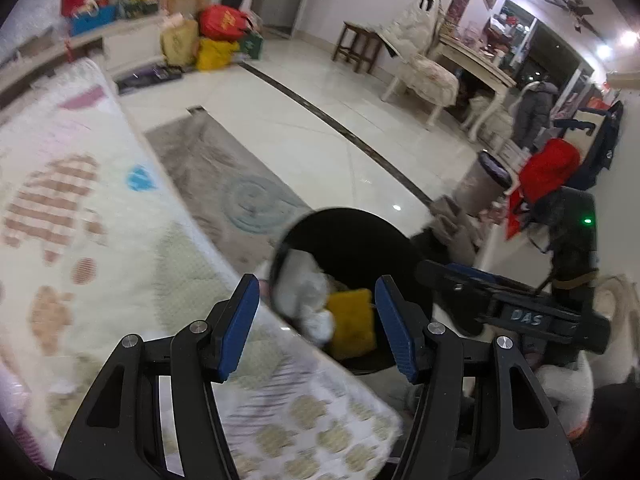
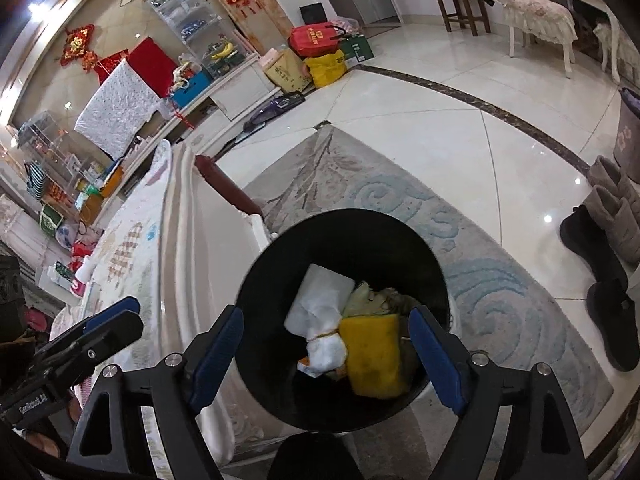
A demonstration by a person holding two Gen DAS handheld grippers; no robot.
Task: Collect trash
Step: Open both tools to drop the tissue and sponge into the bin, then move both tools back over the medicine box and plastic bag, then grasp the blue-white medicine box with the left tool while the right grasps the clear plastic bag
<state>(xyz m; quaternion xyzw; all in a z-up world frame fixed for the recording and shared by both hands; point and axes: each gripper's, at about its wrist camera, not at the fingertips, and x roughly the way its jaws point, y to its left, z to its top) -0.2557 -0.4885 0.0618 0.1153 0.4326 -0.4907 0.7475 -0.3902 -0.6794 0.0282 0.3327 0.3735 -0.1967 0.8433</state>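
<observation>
A black round trash bin (image 2: 280,280) stands on the floor beside the bed and holds white crumpled paper (image 2: 320,308), a yellow sponge-like piece (image 2: 374,354) and greenish scraps. It also shows in the left wrist view (image 1: 360,240), with the white paper (image 1: 304,292) and the yellow piece (image 1: 352,322) inside. My right gripper (image 2: 326,354) is open and empty above the bin's opening. My left gripper (image 1: 316,328) is open and empty, above the bed's edge next to the bin. The right gripper's body (image 1: 516,312) shows at the right of the left wrist view.
A patterned quilt (image 1: 80,220) covers the bed at left. A grey-blue rug (image 2: 500,280) lies under the bin. Boots (image 2: 612,240) stand at right. Bags (image 2: 316,52) sit by the far wall. A chair (image 1: 424,68), a wooden stool (image 1: 356,42) and a grey bin (image 1: 484,184) stand on the tiled floor.
</observation>
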